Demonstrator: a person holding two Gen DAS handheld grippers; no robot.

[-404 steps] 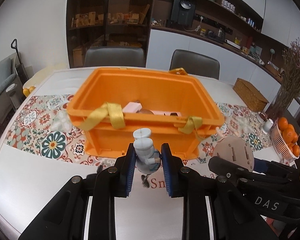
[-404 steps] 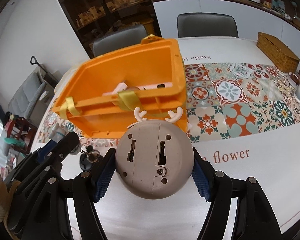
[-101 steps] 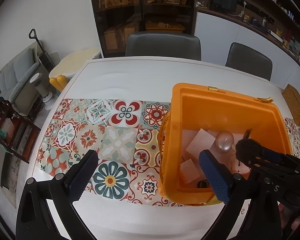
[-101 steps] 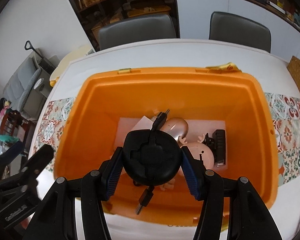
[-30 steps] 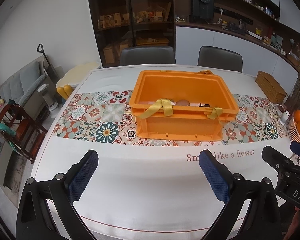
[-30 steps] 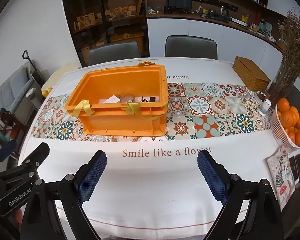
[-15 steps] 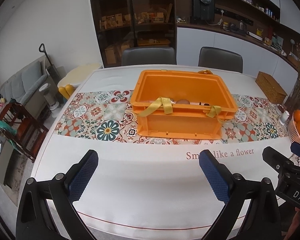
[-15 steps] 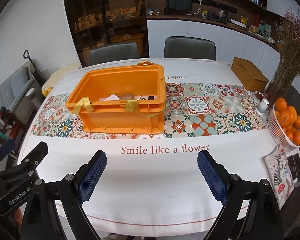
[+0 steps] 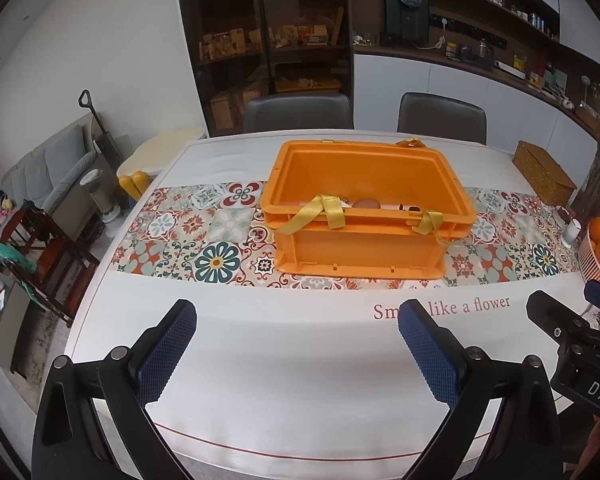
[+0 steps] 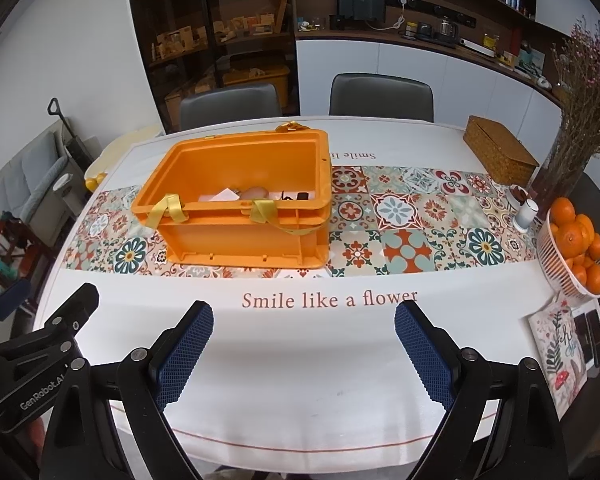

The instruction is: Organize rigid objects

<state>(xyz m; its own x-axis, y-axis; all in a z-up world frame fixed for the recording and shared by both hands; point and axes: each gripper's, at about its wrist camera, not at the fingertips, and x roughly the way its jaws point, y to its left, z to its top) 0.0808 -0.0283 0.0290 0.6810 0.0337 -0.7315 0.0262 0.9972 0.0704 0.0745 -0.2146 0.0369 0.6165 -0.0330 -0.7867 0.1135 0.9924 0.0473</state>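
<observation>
An orange crate [image 9: 364, 248] with yellow straps stands on the patterned runner in the middle of the table; it also shows in the right wrist view [image 10: 244, 236]. Inside it I see a white card, a rounded pinkish object [image 10: 255, 192] and a small black item [image 10: 302, 196]; the rest of its contents are hidden by the near wall. My left gripper [image 9: 298, 318] is open and empty, held above the white cloth well in front of the crate. My right gripper [image 10: 304, 320] is open and empty too, beside it, over the "Smile like a flower" lettering.
A white basket of oranges [image 10: 576, 248] sits at the table's right edge, with a small white bottle [image 10: 526, 212], a vase of dried flowers [image 10: 560, 172] and a woven box [image 10: 498, 156] behind it. A printed card [image 10: 560, 344] lies at the near right. Two chairs stand behind the table.
Both grippers have drawn back a little further from the crate, staying open and empty. The crate has not moved.
</observation>
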